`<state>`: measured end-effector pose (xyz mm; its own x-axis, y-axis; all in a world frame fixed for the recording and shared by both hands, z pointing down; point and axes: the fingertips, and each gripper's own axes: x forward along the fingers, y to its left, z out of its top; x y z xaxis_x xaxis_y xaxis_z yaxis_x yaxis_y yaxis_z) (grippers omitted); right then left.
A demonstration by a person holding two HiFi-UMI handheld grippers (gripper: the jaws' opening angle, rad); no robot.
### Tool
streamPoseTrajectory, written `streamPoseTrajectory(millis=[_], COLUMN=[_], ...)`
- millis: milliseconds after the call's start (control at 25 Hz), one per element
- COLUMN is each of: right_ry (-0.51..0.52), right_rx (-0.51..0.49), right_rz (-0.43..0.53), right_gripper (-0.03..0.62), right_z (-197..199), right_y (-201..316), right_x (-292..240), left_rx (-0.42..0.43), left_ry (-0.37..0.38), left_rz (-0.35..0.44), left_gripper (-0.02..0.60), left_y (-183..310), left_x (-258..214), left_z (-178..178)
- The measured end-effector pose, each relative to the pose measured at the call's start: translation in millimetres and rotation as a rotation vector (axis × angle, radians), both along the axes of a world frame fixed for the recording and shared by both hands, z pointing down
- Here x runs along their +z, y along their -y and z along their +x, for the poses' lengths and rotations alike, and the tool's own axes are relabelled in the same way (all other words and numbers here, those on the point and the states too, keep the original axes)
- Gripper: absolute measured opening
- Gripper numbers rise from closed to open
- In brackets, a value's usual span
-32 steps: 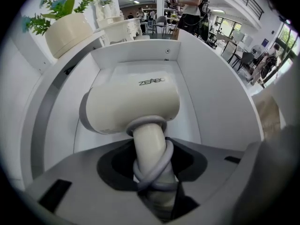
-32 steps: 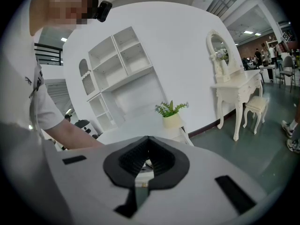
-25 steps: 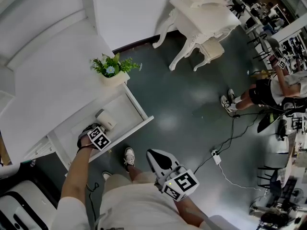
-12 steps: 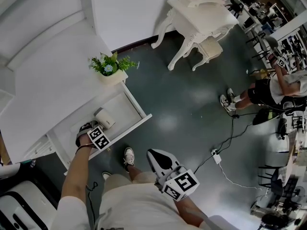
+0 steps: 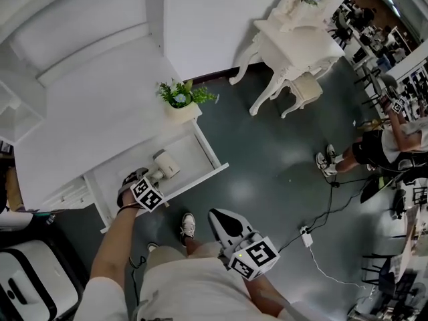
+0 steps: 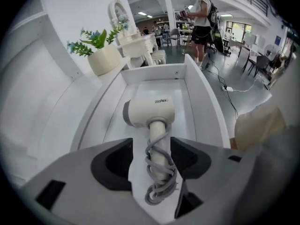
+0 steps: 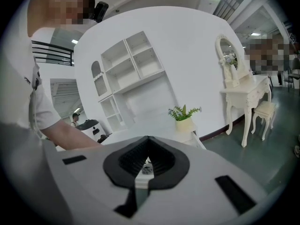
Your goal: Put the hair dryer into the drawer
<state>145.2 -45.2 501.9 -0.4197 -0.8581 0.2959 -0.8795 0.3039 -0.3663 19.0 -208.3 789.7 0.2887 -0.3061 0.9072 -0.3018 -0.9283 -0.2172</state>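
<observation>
We find the hair dryer [image 6: 149, 111] lying on the floor of the open drawer [image 6: 206, 107]. Its cream body points away from the left gripper [image 6: 151, 158], and a grey cord is wound round its handle. The left gripper's jaws have just been opening and now stand wide. The handle lies between them, and as far as the wide-angle view lets us judge, neither pad touches it. The right gripper [image 7: 146, 165] has its jaws together with nothing in them. It is held level in front of the person's body, well apart from the drawer.

In the head view, the drawer [image 5: 200, 154] is pulled out of a white table [image 5: 87, 126]. The hair dryer [image 5: 165, 164] sits near the middle of the drawer, with the left gripper [image 5: 139, 182] at its 8 o'clock. A potted plant [image 5: 182, 99] stands on the table's corner, at 12 o'clock from the hair dryer. The right gripper [image 5: 215, 217] is at the drawer's 5 o'clock.

The floor [image 5: 267, 159] is dark grey-green and glossy. A white dressing table [image 5: 294, 45] with a stool [image 5: 307, 85] stands at 1 o'clock. A white cable [image 5: 304, 231] trails across the floor at 4 o'clock. Another person [image 5: 381, 146] stands at 3 o'clock. White wall shelves [image 7: 126, 64] show in the right gripper view.
</observation>
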Motion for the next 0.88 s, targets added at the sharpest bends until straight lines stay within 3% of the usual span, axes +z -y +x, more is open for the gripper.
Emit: streamPoseTrajectory(millis=[320, 520, 680, 880], right_ry=[0.004, 0.014, 0.008, 0.006], right_rx=[-0.090, -0.157, -0.209, -0.258], right_rz=[0.073, 0.108, 0.131, 0.165], right_gripper=[0.009, 0.009, 0.009, 0.009], right_z=[-55.0, -93.8, -122.6, -143.6], right_y=[-3.1, -5.2, -6.5, -1.0], right_x=[-29.8, -47.2, -59.9, -73.0], left_rx=[-0.123, -0.253, -0.372, -0.546], left_ry=[-0.105, -0.210, -0.316, -0.456], left_rz=[0.066, 0.119, 0.114, 0.117], left_gripper=[0.245, 0.242, 0.233, 0.171], left_y=[-21.2, -26.6, -36.0, -38.4], left_x=[-57.8, -100.6, -126.6, -155.3], left_z=[-49.7, -85.1, -114.2, -148.3])
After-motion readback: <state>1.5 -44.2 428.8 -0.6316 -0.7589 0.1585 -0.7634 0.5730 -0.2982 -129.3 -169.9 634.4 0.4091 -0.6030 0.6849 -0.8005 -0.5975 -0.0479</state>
